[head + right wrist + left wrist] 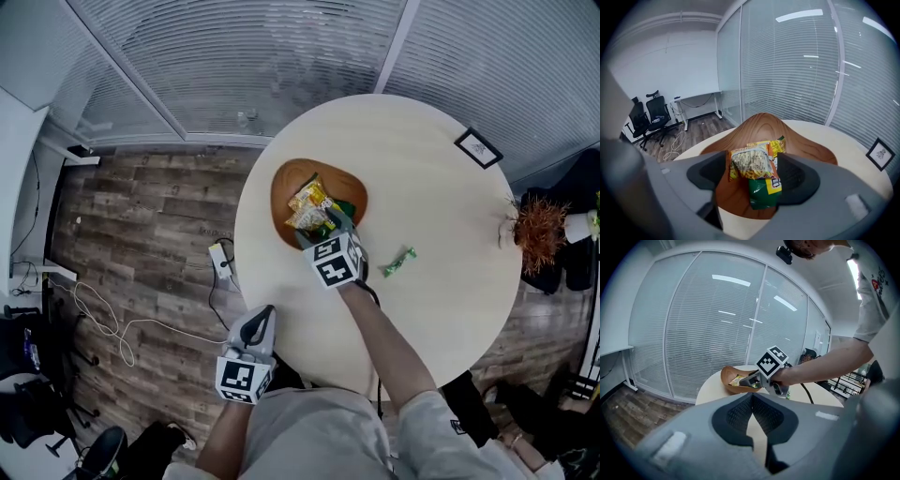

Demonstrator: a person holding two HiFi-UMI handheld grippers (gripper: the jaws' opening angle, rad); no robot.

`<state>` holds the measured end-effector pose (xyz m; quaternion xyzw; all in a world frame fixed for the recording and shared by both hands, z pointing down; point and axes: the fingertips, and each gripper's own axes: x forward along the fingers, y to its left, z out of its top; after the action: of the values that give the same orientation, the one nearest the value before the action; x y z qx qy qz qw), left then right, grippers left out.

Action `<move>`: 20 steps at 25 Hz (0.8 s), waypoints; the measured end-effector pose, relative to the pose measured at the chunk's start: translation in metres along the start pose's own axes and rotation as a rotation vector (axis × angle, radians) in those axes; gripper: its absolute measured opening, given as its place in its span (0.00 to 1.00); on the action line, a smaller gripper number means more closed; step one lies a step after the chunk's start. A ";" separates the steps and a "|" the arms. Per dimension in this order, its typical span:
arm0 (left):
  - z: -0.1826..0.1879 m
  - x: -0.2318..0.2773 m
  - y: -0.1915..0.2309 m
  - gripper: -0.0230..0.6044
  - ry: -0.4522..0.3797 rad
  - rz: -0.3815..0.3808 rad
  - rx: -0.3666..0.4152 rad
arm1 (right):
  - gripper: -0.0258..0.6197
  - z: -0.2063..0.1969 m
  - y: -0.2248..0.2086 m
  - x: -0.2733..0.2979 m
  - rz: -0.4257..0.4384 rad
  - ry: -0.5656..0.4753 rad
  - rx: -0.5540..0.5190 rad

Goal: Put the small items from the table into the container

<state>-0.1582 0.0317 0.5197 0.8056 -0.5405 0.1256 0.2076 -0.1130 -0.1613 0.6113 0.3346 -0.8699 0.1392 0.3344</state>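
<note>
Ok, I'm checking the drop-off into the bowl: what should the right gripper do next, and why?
Probably lift the right gripper back out of the wooden bowl: the snack packet between its jaws already looks to rest in the bowl, and a green sweet waits on the table.
</note>
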 end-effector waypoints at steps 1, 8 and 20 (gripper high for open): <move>0.000 0.002 -0.002 0.03 -0.001 -0.004 0.002 | 0.57 0.002 0.000 -0.005 -0.002 -0.015 0.004; 0.010 0.020 -0.026 0.03 -0.014 -0.064 0.030 | 0.44 0.005 -0.005 -0.078 -0.048 -0.167 0.047; 0.022 0.059 -0.081 0.03 -0.010 -0.197 0.093 | 0.04 -0.085 -0.025 -0.212 -0.281 -0.307 0.250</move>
<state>-0.0614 -0.0007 0.5099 0.8641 -0.4535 0.1255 0.1788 0.0630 -0.0363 0.5314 0.5085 -0.8314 0.1456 0.1701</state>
